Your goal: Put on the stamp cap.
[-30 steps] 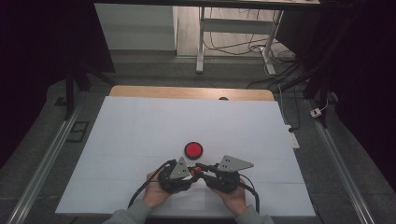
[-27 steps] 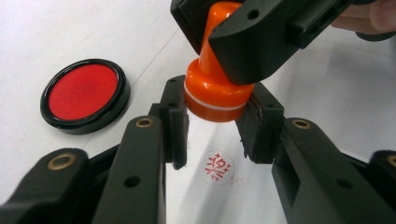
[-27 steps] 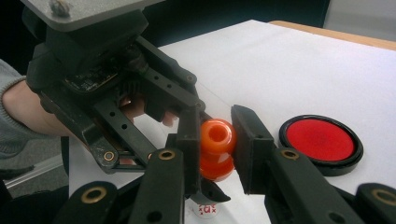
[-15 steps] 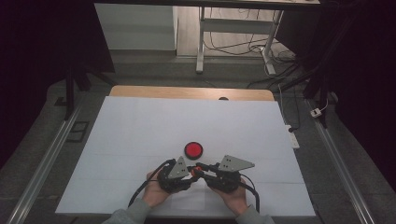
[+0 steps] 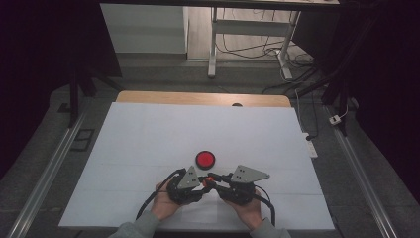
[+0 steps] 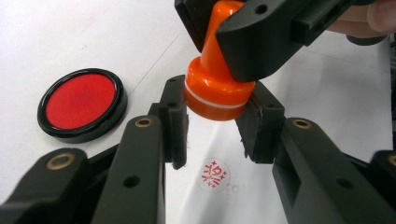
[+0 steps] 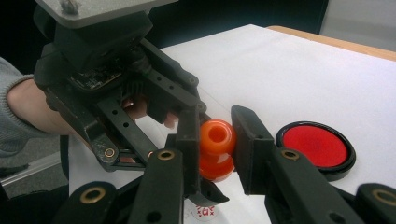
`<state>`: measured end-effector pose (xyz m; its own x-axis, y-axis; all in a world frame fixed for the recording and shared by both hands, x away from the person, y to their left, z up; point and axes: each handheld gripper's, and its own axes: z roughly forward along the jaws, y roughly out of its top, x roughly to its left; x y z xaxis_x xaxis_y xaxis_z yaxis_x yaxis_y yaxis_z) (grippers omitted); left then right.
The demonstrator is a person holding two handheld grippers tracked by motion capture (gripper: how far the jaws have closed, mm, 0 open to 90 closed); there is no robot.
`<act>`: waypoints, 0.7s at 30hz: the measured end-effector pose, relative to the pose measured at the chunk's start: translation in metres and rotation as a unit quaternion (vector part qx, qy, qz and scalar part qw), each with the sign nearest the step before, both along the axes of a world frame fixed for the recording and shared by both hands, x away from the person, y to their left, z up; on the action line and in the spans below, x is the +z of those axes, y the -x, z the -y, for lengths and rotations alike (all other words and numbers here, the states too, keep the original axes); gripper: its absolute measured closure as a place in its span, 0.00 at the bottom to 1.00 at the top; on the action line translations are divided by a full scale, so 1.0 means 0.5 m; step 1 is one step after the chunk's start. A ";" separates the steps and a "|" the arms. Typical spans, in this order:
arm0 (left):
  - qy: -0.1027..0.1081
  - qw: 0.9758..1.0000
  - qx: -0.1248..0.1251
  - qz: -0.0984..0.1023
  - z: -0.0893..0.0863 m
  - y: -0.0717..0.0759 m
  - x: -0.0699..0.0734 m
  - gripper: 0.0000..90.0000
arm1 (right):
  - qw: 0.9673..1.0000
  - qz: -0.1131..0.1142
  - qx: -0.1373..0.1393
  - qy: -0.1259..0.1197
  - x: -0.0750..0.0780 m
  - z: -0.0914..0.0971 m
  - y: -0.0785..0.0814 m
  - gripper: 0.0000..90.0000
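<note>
Nearest to the person, both grippers hold the orange stamp [image 6: 215, 88] above its red print [image 6: 213, 174]: the left gripper [image 6: 215, 123] is clamped on the base, the right gripper [image 7: 216, 140] on the handle. Behind the stamp lies the ink pad [image 5: 205, 159]. Stamping seems done; next, probably one gripper should release.
</note>
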<state>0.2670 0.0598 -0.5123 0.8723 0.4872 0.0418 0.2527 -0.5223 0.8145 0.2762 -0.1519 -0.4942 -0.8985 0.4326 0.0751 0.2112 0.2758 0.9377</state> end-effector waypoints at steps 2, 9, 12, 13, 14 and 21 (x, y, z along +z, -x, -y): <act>0.002 1.000 0.001 -0.001 0.000 0.000 0.000 0.72 | 1.000 0.001 -0.001 0.001 0.001 0.000 0.000 0.80; 0.008 1.000 0.005 -0.007 0.000 -0.003 -0.001 0.71 | 1.000 0.005 -0.003 0.002 0.002 0.000 0.000 0.80; 0.007 1.000 0.007 -0.010 0.001 -0.004 -0.002 0.69 | 1.000 0.005 -0.003 0.003 0.002 0.000 0.000 0.80; 0.008 1.000 0.008 -0.010 0.001 -0.004 -0.003 0.69 | 1.000 0.004 -0.003 0.003 0.002 0.000 -0.001 0.80; 0.008 1.000 0.008 -0.011 0.001 -0.004 -0.003 0.68 | 1.000 0.004 -0.004 0.003 0.001 0.000 -0.001 0.80; 0.007 1.000 0.011 -0.015 0.003 -0.005 -0.007 0.61 | 1.000 0.004 -0.006 0.001 0.002 0.001 -0.001 0.80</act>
<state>0.2696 0.0582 -0.5158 0.8625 0.5060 0.0089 0.2882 -0.5055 0.8132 0.2768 -0.1522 -0.4932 -0.8941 0.4428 0.0670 0.2069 0.2758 0.9387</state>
